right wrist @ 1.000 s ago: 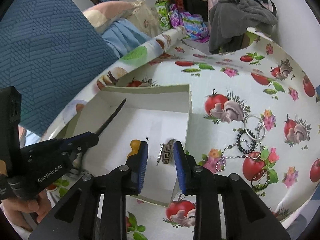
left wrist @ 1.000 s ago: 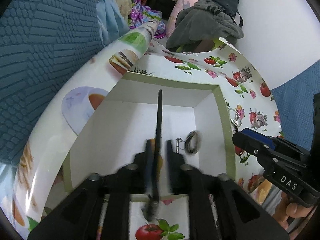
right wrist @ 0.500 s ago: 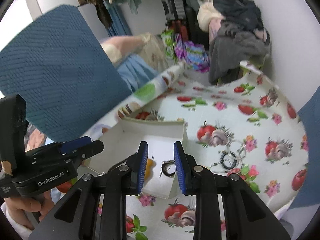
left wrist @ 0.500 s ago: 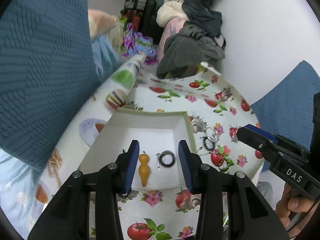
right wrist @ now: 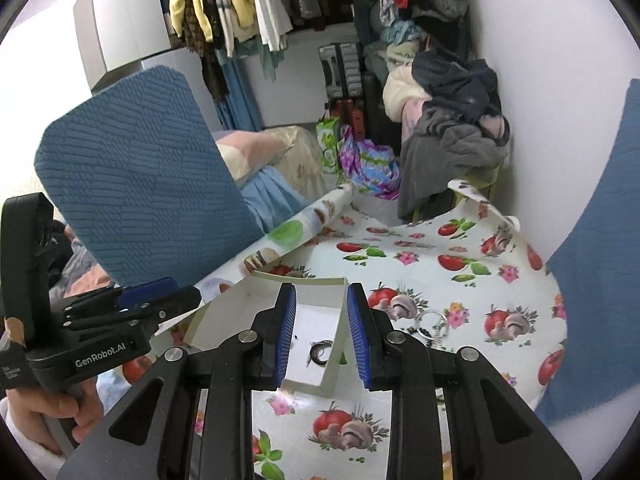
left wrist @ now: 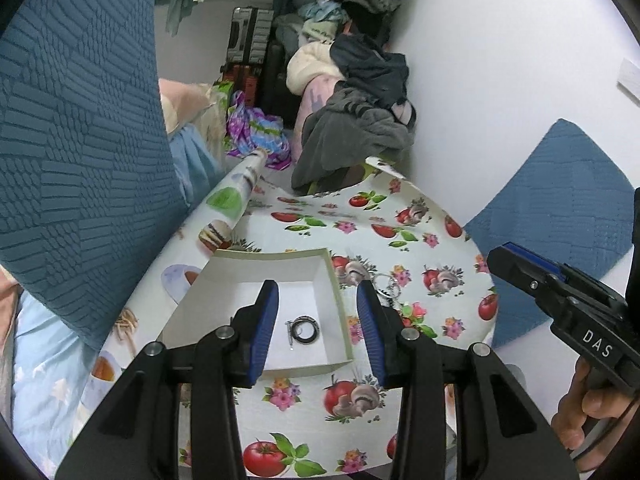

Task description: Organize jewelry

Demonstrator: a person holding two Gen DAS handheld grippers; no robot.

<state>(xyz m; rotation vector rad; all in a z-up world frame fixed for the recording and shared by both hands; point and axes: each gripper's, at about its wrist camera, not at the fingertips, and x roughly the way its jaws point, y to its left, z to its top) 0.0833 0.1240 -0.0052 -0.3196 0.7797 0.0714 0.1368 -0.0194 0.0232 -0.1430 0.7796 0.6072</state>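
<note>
The left gripper (left wrist: pixel 316 320) is nearest, above the bench (left wrist: pixel 432 240); its jaws stand apart with nothing between them. The right gripper (right wrist: pixel 320 328) hangs likewise, jaws parted and empty. Each is held by a hand (left wrist: pixel 580 412), seen at the frame edge. Beyond the fingertips sits the white box (left wrist: pixel 256 268) on the fruit-print cloth. Inside the box, near its right wall, lies a dark coiled bracelet (left wrist: pixel 306 327) with a small metal clasp beside it. Just right of the box, on the cloth, lie a metal ring (right wrist: pixel 430 316) and dark beads, partly hidden. Behind the box, past the bench edge, stands a pile of clothes (left wrist: pixel 352 136).
</note>
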